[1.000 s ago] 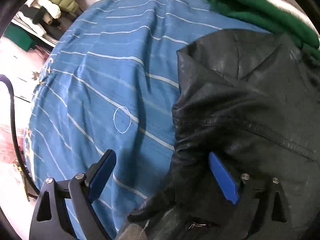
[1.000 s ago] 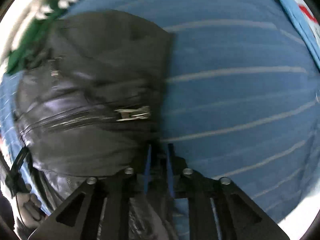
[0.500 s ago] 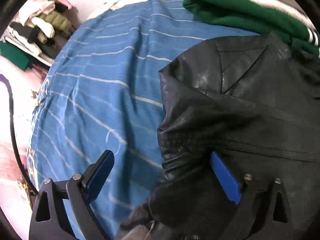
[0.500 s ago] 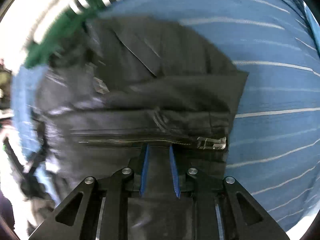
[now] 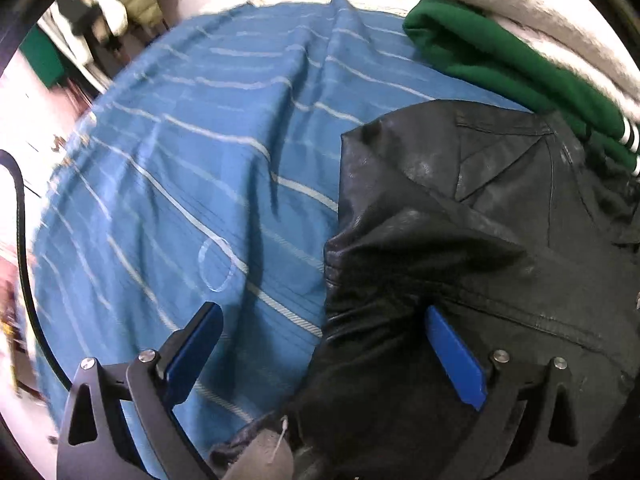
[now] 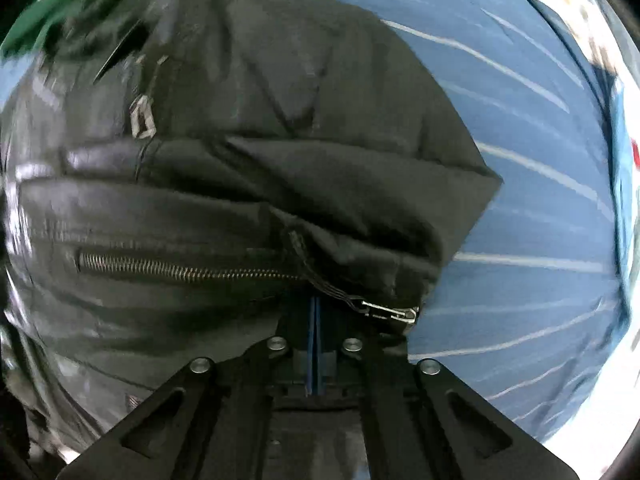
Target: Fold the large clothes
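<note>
A black leather jacket [image 5: 460, 240] lies partly folded on a blue striped bed cover [image 5: 180, 200]. My left gripper [image 5: 320, 344] is open, its jaws wide apart over the jacket's left edge; one blue pad [image 5: 452, 356] rests on the leather, the other is over the cover. In the right wrist view the jacket [image 6: 240, 160] fills the frame, with a zipper [image 6: 180, 272] and its pull [image 6: 392, 312]. My right gripper [image 6: 316, 312] is shut on the jacket's edge just under the zipper.
A folded green garment [image 5: 500, 60] lies at the jacket's far end, against a grey blanket [image 5: 520, 4]. Clothes hang on a rack [image 5: 112, 12] beyond the bed at upper left. A black cable [image 5: 24, 280] runs along the bed's left side.
The right gripper has carried the jacket's zippered edge over and its jaws have closed tighter. The left gripper has stayed open while its view shifted slightly away from the jacket.
</note>
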The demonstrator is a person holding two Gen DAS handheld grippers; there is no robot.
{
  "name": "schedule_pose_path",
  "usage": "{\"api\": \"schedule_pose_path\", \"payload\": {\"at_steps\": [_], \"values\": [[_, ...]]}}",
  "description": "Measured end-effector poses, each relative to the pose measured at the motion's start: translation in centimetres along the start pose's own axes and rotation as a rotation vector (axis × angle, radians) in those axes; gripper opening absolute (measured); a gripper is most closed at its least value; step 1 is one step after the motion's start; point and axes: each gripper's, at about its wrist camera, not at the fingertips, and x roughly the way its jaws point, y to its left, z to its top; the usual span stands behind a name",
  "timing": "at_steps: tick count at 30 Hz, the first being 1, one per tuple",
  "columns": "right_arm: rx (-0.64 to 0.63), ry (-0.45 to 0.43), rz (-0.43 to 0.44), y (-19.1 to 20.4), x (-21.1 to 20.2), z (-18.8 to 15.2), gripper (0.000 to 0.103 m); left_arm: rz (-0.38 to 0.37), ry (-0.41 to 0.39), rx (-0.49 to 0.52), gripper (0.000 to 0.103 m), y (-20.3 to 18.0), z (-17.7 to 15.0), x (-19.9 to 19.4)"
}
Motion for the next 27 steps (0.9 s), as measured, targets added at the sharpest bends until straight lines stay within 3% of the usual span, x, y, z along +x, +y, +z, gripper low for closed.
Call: {"api": "schedule_pose_path", "payload": {"at_steps": [3, 4, 5, 7, 8, 12, 14, 16, 19, 22, 24, 27], "values": [[0.005, 0.007, 0.119, -1.2, -1.5, -0.4, 0.020, 0.112, -0.045, 0.050, 0.103, -1.1, -0.3, -2.4], [0.007, 0.004, 0.149, -1.9, -2.1, -0.8, 0.033, 0.148, -0.060, 0.056, 0.103, -1.4, -0.6, -3.4], [0.012, -0.009, 0.194, -3.0, -3.0, -1.5, 0.040, 0.179, -0.070, 0.059, 0.103, -1.7, -1.0, -4.6], [0.011, -0.029, 0.169, -4.8, -4.0, -3.0, 0.062, 0.242, -0.082, 0.069, 0.103, -2.5, -2.5, -7.2], [0.000, -0.050, 0.142, -5.8, -4.3, -3.8, 0.065, 0.282, -0.089, 0.080, 0.103, -3.2, -3.6, -8.5], [-0.033, -0.050, 0.095, -9.6, -3.8, -7.4, 0.065, 0.441, -0.059, 0.167, 0.103, -7.3, -9.9, -12.8], [-0.031, -0.030, 0.085, -11.9, -3.1, -9.1, 0.065, 0.478, -0.024, 0.213, 0.103, -9.9, -13.9, -14.5], [-0.018, -0.007, 0.089, -14.2, -2.4, -10.4, 0.065, 0.461, 0.031, 0.236, 0.103, -12.4, -17.3, -15.7], [-0.008, 0.019, 0.083, -17.4, -1.6, -12.1, 0.065, 0.351, 0.165, 0.238, 0.103, -17.1, -23.3, -17.8], [-0.003, 0.035, 0.077, -20.3, -0.9, -13.1, 0.065, 0.319, 0.213, 0.330, 0.103, -22.0, -28.4, -19.5], [0.008, 0.043, 0.077, -22.2, -0.5, -13.7, 0.065, 0.335, 0.211, 0.390, 0.103, -24.6, -30.7, -19.6], [0.036, 0.051, 0.071, -24.4, -0.1, -13.8, 0.065, 0.439, 0.154, 0.495, 0.103, -27.8, -32.7, -17.9]]}}
